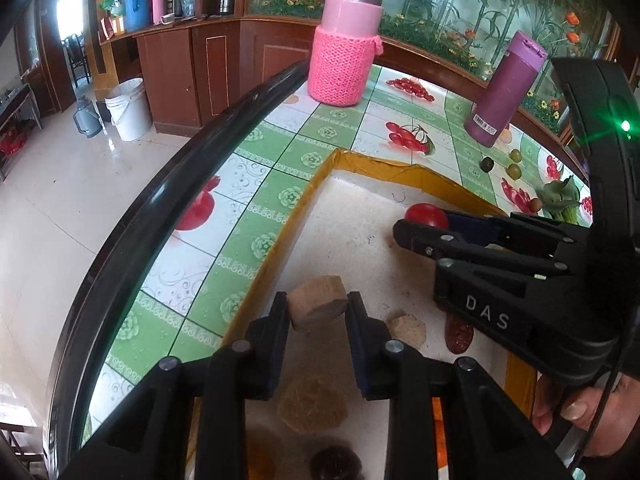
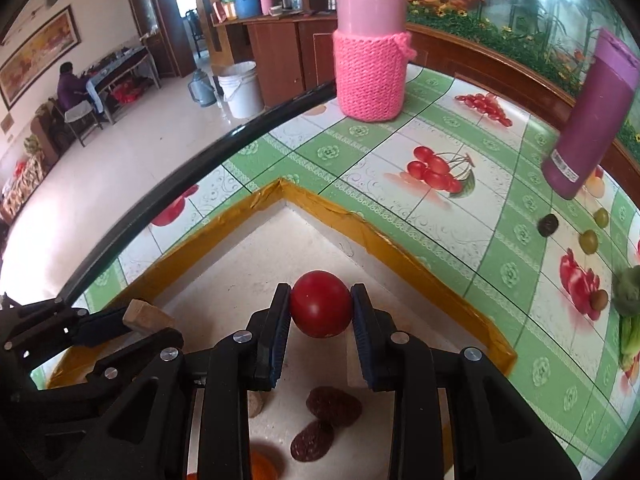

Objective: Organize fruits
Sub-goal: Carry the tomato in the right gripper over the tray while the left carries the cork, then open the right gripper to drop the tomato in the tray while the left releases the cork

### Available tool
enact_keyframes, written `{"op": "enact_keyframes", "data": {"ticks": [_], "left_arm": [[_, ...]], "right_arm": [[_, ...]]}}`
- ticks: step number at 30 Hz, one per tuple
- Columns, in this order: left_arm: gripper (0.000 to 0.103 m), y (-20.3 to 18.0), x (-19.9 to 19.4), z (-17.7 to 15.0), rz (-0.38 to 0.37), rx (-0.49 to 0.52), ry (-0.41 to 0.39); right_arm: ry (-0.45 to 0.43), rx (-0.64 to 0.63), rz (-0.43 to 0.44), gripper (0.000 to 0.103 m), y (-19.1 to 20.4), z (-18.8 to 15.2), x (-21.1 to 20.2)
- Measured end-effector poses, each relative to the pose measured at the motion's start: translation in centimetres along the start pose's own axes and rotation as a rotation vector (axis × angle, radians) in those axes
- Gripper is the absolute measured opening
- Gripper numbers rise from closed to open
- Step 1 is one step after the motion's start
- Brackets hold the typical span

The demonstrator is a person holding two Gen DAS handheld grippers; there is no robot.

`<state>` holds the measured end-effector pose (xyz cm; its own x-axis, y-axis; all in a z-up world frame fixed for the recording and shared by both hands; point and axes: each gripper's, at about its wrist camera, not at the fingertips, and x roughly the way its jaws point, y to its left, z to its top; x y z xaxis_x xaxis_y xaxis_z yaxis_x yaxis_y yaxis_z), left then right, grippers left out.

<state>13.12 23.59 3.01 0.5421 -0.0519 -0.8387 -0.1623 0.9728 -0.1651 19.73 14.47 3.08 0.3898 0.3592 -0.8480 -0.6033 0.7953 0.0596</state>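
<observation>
My left gripper (image 1: 317,306) is shut on a tan block-shaped piece (image 1: 318,304) and holds it over the white tray (image 1: 360,200) with a yellow taped rim. My right gripper (image 2: 321,308) is shut on a red tomato (image 2: 321,309) above the same tray; it shows in the left wrist view (image 1: 408,226) at the right with the tomato (image 1: 426,215) at its tip. The left gripper appears at the left of the right wrist view (image 2: 120,326) with the tan piece (image 2: 140,314). Tan pieces (image 1: 312,404), (image 1: 406,328) and dark red slices (image 2: 334,406), (image 2: 312,442) lie in the tray.
A pink knit-covered jar (image 1: 344,40) and a purple bottle (image 1: 506,88) stand on the fruit-patterned tablecloth. Small green fruits (image 2: 588,242), a dark fruit (image 2: 547,225) and a leafy green vegetable (image 2: 630,292) lie at the right. The table's black edge (image 1: 160,208) runs along the left.
</observation>
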Motion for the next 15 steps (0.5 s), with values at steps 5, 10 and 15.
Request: {"op": "enact_keyframes", "data": {"ticks": [5, 10, 15], "left_arm": [[0.031, -0.3, 0.8, -0.1, 0.009, 0.011, 0.016], [0.031, -0.2, 0.8, -0.1, 0.006, 0.006, 0.015], [0.031, 0.2, 0.5, -0.4, 0.007, 0.01, 0.015]], "right_arm": [[0.042, -0.059, -0.034, 0.029, 0.5, 0.4, 0.6], [0.086, -0.085, -0.05, 0.03, 1.0, 0.6, 1.2], [0.077, -0.075, -0.055, 0.035, 0.8, 0.3, 0.8]]}}
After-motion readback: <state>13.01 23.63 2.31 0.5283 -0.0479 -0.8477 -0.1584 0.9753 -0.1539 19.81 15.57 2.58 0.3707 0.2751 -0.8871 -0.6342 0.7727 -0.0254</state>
